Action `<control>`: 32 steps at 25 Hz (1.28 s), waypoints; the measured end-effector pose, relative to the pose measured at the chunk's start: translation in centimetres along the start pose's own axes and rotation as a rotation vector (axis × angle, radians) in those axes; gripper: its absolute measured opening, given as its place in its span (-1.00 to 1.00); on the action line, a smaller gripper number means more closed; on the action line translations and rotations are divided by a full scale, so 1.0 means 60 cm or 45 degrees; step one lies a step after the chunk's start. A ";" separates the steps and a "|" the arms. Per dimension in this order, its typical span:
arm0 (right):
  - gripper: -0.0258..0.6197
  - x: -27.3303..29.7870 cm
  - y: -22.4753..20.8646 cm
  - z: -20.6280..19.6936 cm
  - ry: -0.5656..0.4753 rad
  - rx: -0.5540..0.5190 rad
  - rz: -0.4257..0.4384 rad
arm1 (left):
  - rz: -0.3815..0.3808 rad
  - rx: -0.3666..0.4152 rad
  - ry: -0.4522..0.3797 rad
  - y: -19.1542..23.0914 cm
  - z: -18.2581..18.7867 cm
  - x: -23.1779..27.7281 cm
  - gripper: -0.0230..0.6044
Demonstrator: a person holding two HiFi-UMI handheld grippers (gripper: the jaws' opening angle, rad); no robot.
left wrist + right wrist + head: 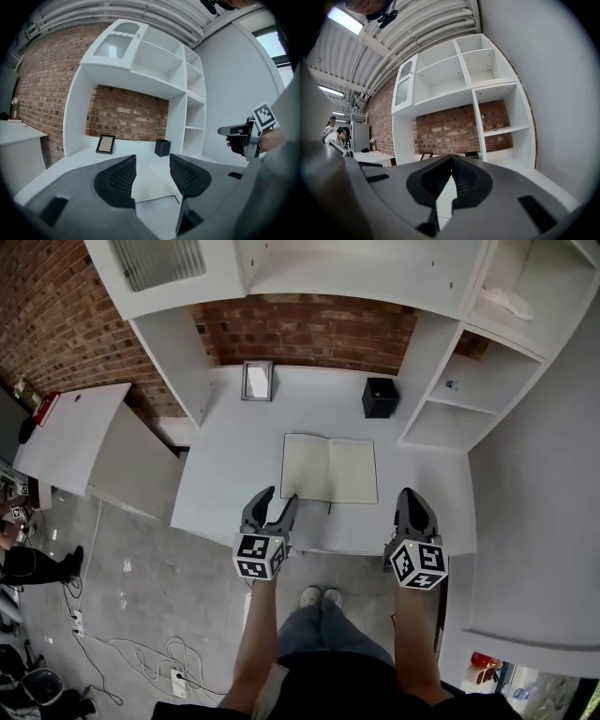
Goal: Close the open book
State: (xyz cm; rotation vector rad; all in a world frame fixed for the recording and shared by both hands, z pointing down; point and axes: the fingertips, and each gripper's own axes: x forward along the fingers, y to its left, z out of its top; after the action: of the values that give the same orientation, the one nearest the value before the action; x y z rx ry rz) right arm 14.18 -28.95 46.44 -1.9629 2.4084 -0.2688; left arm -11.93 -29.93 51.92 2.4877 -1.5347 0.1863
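An open book (330,470) with blank cream pages lies flat on the white desk (234,427), its ribbon marker hanging over the near edge. My left gripper (276,502) hovers at the book's near left corner, open and empty. In the left gripper view the book (151,183) shows between the spread left gripper (152,171) pads. My right gripper (411,497) hangs off the book's near right corner, over the desk's front edge, shut on nothing. In its own view the right gripper (451,164) pads meet at the tips. The right gripper (243,136) also appears in the left gripper view.
A small picture frame (257,381) and a black box (380,397) stand at the back of the desk against the brick wall. White shelving (450,399) rises on the right. A second white table (70,432) stands to the left, with cables (141,662) on the floor.
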 end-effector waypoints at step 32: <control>-0.92 0.094 -0.019 -0.080 0.142 0.062 0.093 | -0.027 -0.188 0.592 0.083 -0.183 0.121 -0.31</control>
State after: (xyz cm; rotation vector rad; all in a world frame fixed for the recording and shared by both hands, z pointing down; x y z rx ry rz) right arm 13.53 -34.10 51.85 -1.8833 2.5089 -0.4413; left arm -13.11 -35.68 64.70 2.1460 -1.2755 0.5790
